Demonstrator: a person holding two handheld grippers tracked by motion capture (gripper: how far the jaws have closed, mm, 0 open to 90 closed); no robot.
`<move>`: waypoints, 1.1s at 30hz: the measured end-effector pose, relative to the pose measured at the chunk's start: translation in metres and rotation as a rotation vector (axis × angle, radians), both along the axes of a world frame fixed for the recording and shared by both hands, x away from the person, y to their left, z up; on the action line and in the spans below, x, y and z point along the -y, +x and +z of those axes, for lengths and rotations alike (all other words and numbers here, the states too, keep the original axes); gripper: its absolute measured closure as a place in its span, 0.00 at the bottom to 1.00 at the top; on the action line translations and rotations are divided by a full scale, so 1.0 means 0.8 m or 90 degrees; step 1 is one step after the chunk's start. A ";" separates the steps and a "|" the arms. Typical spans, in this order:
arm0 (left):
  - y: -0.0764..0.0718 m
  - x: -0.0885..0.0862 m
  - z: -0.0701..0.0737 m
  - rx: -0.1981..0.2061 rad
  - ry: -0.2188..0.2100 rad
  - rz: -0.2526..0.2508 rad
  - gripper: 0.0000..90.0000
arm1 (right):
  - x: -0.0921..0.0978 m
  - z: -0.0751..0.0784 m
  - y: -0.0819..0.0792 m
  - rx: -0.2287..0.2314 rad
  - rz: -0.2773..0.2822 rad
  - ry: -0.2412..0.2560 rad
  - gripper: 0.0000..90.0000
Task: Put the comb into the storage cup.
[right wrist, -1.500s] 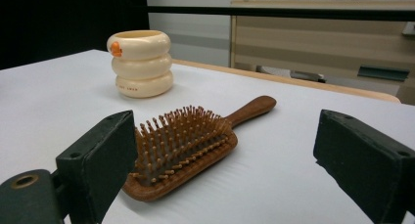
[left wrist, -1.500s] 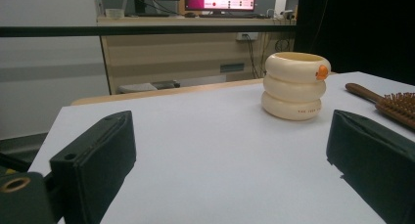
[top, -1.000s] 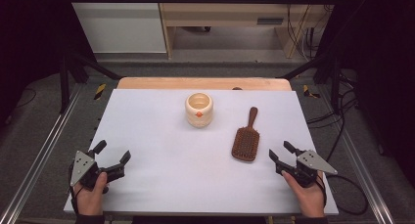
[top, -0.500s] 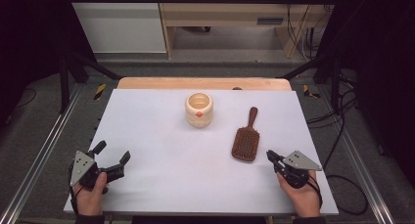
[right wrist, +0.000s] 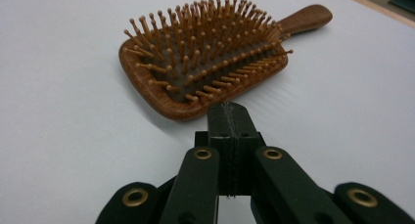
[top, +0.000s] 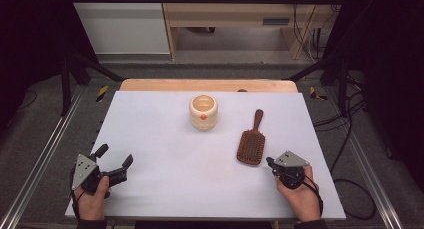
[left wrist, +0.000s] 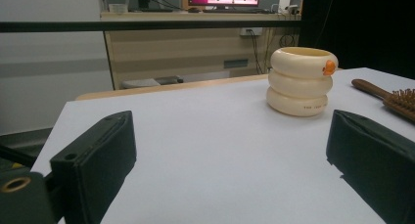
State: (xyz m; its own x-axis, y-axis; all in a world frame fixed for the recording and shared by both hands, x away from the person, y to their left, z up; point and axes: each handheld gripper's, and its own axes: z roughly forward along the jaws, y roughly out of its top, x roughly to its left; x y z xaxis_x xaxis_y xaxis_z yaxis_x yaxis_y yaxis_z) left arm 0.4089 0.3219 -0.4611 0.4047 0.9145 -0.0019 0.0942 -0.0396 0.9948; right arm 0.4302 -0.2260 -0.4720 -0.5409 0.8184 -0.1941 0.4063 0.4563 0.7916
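White table (top: 165, 139): a pale sheet covers the top, with a strip of bare wood along the far edge.
Left gripper (top: 114, 160): at the near left corner of the table, held in the person's left hand (top: 90, 199) — its two black fingers (left wrist: 95, 158) stand wide apart with nothing between them, and a grey three-cornered plate sits on top.
Right gripper (top: 270, 162): at the near right of the table, held in the person's right hand (top: 300, 196) — its fingers are pressed together into one narrow tip, holding nothing. In the right gripper view the tip (right wrist: 230, 117) sits just beside the near end of the brush head; whether it touches cannot be told.
Hairbrush (top: 251, 141): a brown wooden paddle brush lying flat on the right side of the table, bristles up, handle pointing to the far side, head toward the right gripper.
Cream cup (top: 203, 112): a ringed, cream-coloured holder with a small orange mark on its side, standing upright and open at the top near the far middle of the table, left of the hairbrush and well apart from both grippers.
Background: beyond the table, a grey floor, a wooden desk and dark frame legs.
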 end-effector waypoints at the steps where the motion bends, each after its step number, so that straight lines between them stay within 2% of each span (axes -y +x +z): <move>1: 0.000 0.000 0.000 0.000 -0.001 0.000 0.05 | -0.001 -0.001 0.002 -0.007 -0.003 -0.003 1.00; 13: 0.001 0.002 -0.001 -0.004 0.005 -0.002 0.05 | -0.017 -0.010 0.017 -0.052 0.020 -0.054 1.00; 22: 0.001 0.002 -0.001 -0.004 0.007 -0.003 0.05 | -0.031 -0.009 0.022 -0.052 0.048 -0.064 1.00; 33: 0.001 -0.004 0.000 -0.003 0.003 0.009 0.05 | -0.070 -0.005 0.041 -0.043 0.099 -0.102 1.00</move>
